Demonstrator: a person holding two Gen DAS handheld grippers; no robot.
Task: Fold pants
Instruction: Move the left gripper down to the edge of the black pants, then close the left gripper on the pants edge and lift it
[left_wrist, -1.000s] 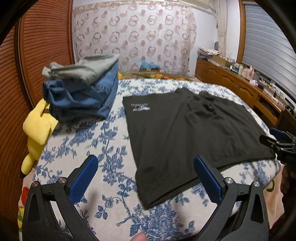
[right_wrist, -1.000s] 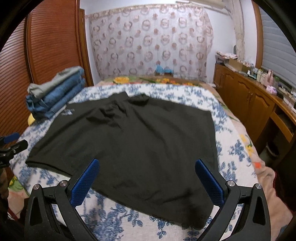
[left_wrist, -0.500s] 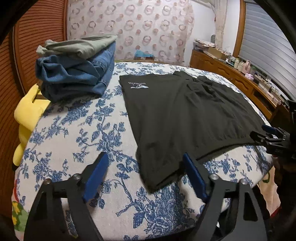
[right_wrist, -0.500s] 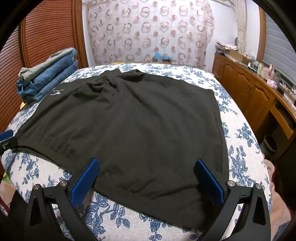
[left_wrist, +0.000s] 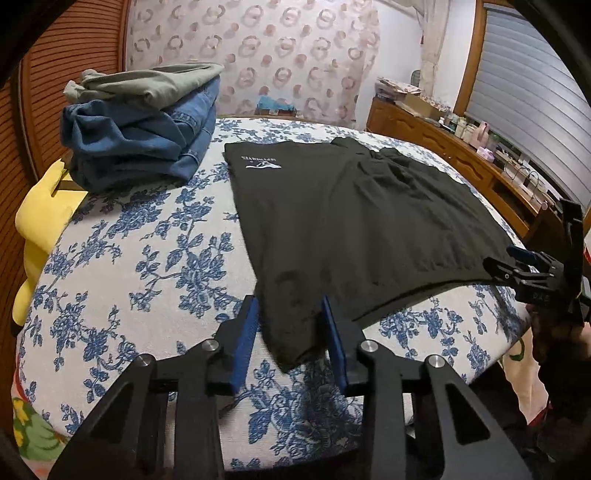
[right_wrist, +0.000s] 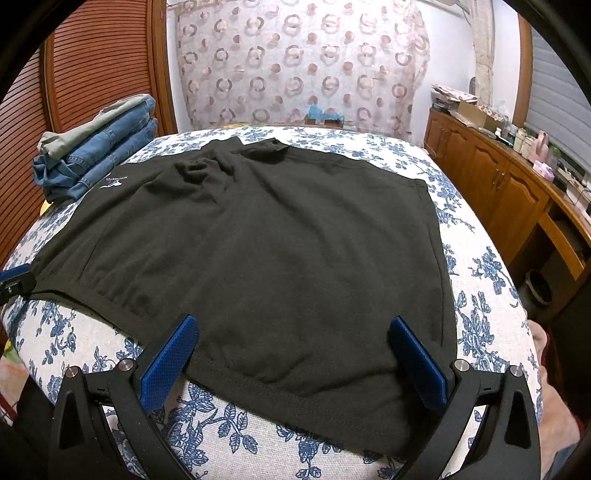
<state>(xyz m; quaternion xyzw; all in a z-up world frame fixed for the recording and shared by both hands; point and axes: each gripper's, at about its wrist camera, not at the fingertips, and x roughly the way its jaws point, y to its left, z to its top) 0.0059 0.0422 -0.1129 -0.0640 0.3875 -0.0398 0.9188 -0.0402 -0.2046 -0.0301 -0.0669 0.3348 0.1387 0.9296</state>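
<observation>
We see the black pants (left_wrist: 354, 229) spread flat on the floral bedspread (left_wrist: 147, 266), waistband edge along the near side of the bed and a small white logo (left_wrist: 260, 164) at their far left corner. In the left wrist view our left gripper (left_wrist: 290, 332) has its blue pads (left_wrist: 246, 332) drawn in close on either side of the pants' near left corner; the fabric sits between them, though we cannot tell whether both pads actually press it. In the right wrist view our right gripper (right_wrist: 291, 360) stands wide apart, holding nothing, its two blue fingers (right_wrist: 168, 363) straddling the near hem just left of the pants' near right corner. The same gripper shows at the right edge of the left view, by the pants' other near corner.

A stack of folded jeans (left_wrist: 144, 144) with a grey-green garment (left_wrist: 147, 85) on top rests at the far left of the bed, apart from the pants. A yellow plush (left_wrist: 40, 225) hangs off the left edge. A patterned curtain (right_wrist: 295, 62) fills the far wall, and a wooden cabinet (right_wrist: 491, 181) runs along the right.
</observation>
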